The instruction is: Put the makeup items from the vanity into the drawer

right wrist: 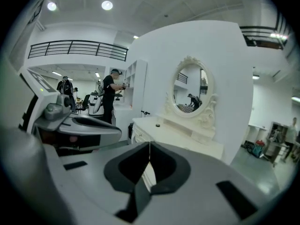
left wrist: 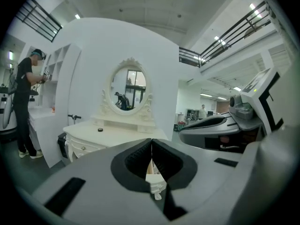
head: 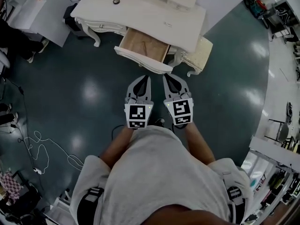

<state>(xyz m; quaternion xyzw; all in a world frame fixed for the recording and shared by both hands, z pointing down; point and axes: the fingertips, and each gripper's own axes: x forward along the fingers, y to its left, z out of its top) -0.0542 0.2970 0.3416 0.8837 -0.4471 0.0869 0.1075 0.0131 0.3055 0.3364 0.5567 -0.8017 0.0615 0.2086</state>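
A white vanity (head: 154,18) stands ahead of me with its drawer (head: 143,46) pulled open, showing a bare wooden inside. One small dark round makeup item (head: 116,1) lies on the vanity top, also seen in the left gripper view (left wrist: 100,129) and the right gripper view (right wrist: 158,125). My left gripper (head: 147,78) and right gripper (head: 165,77) hang side by side just short of the drawer front, over the floor. Both are shut and hold nothing: the left gripper's (left wrist: 151,142) jaws meet, and so do the right gripper's (right wrist: 149,146).
A cream cushioned stool (head: 200,55) sits at the vanity's right corner. An oval mirror (left wrist: 128,90) rises at the vanity's back. Cables (head: 42,149) trail on the dark floor at left. A person (left wrist: 26,107) stands at white shelving to the left.
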